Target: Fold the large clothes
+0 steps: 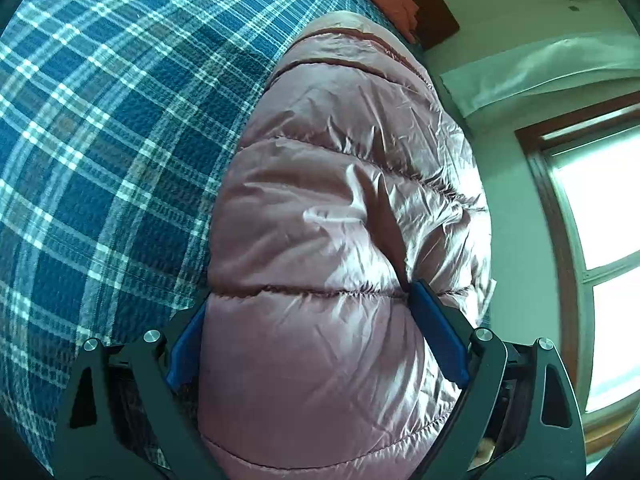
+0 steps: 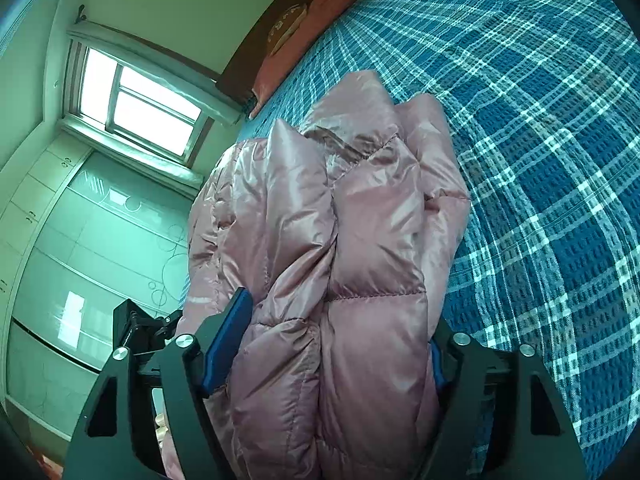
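Two grippers, each with a thick fold of the pink puffer jacket (image 1: 344,208) bulging between its blue pads. Left gripper (image 1: 316,328): jaws spread wide, both pads pressed into the quilted fabric, one at each side of a puffy panel, so it grips the jacket. Right gripper (image 2: 332,344): jaws also spread wide, left pad (image 2: 226,344) lying against a bunched fold, right pad mostly hidden behind the padding; it clamps the jacket too, though the hidden pad's contact cannot be seen fully.

Jacket in the left wrist view: a rounded, quilted bulk running away from the jaws, horizontal stitch lines across it, sheen on the creases. In the right wrist view: several layers gathered upright, with peaks of fabric at the far end.

Jacket lies on a bed with a blue plaid cover (image 2: 540,160), near the bed's edge on the window side. An orange-pink pillow (image 2: 304,36) sits at the far end against a dark wooden headboard (image 1: 436,12). Beyond the bed: a bright window (image 2: 136,104) with a wood frame, pale walls, and a wardrobe (image 2: 80,240) with glossy panelled doors.
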A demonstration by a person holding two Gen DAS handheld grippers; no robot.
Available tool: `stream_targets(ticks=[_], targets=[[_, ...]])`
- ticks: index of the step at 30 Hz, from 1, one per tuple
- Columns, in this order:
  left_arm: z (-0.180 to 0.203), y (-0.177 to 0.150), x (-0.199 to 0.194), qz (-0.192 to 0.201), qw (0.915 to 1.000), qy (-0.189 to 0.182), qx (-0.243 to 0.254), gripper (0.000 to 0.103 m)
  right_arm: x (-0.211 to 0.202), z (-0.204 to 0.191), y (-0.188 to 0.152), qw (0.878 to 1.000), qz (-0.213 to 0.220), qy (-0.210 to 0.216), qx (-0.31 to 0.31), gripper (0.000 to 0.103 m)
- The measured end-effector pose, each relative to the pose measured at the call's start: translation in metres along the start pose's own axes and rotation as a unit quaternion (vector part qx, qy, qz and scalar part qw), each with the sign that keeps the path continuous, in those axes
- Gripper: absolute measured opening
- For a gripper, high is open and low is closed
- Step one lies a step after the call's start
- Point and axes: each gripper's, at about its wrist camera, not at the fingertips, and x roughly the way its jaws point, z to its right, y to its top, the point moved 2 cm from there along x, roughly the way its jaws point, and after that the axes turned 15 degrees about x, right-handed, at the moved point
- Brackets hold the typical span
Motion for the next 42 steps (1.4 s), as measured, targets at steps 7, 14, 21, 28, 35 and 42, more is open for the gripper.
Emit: stream_targets(ticks=[7,14,21,28,35,42], targets=[[-0.007,0.004,0.002,-0.001,0.9997,-0.021,-0.013,0.091,0.002,0.011,0.014,0.999,0.031,0.004,0.022,0.071],[-0.003,0.003,0.003,-0.008,0.9992,-0.034,0.019,0.09,0.005,0.009,0.012,1.0,-0.003,0.01,0.004,0.07],[0.012,0.004,0.013,-0.016,0.9981,-0.041,0.044,0.068,0.019,0.012,0.003,0.999,-0.013,0.035,0.017,0.045],[0.029,0.005,-0.003,0.002,0.9956,-0.043,0.084,0.048,0.016,0.002,-0.013,0.998,0.005,0.054,0.018,0.035],[0.029,0.035,-0.055,0.049,0.9902,-0.043,0.123,0.044,0.042,-0.04,-0.016,0.994,0.004,0.106,0.003,0.033],[-0.025,0.1,-0.09,0.077,0.9889,-0.009,0.127,0.044,0.122,-0.087,-0.001,0.991,-0.03,0.131,0.006,0.033]])
